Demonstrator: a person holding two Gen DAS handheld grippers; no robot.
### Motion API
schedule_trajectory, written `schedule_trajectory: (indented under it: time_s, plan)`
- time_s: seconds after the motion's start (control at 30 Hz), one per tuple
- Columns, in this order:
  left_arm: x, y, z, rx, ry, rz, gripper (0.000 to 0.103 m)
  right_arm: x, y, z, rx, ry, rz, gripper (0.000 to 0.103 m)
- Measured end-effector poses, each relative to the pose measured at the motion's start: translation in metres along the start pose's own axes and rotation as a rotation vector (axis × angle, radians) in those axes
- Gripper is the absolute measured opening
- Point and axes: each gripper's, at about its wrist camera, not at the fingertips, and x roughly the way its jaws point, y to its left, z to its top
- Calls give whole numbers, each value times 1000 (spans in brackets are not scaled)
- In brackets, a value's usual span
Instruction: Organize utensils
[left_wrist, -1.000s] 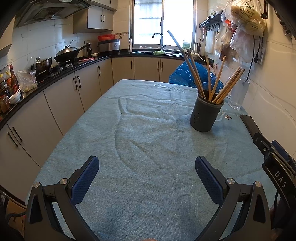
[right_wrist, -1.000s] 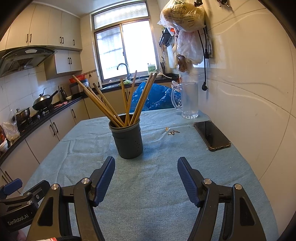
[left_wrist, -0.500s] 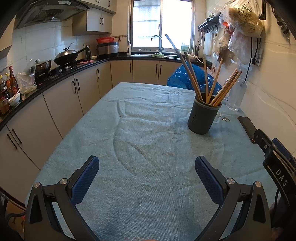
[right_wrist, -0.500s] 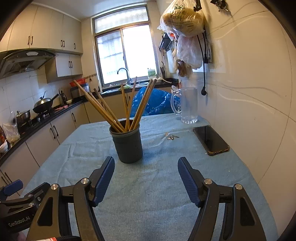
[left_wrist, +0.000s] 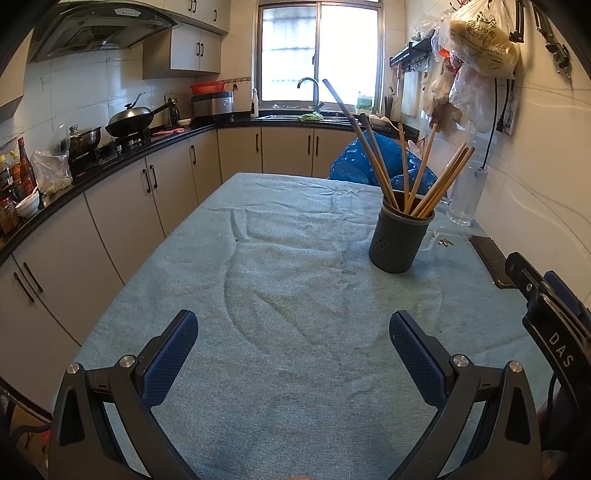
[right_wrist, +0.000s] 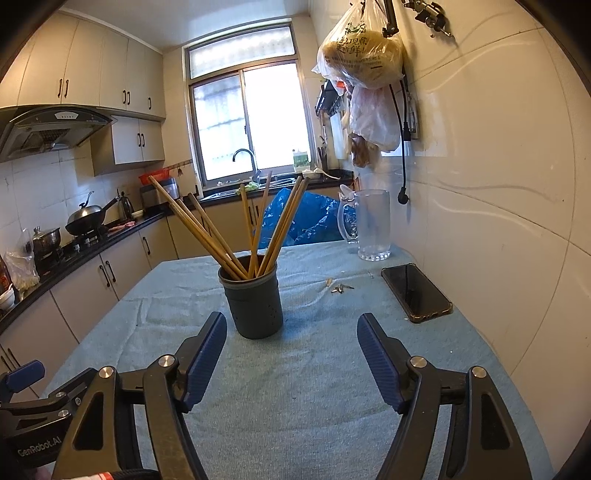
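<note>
One holder, eight chopsticks, one phone, one pitcher.

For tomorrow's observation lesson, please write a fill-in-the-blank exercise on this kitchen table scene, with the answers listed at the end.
1. The wooden chopsticks stand in a dark grey ____.
2. The smartphone lies screen-up beside the white ____.
3. The jaws of the right hand-held gripper are ____, with nothing between them.
4. The clear plastic pitcher holds ____.

Missing words: utensil holder; wall; open; nothing
</note>
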Motion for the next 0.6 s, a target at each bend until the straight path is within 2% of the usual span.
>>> schedule_trajectory:
  time_s: [0.6]
  plan:
    - [0,0,0,2,6,-5,103,-1,2,-1,-9,2,0,79]
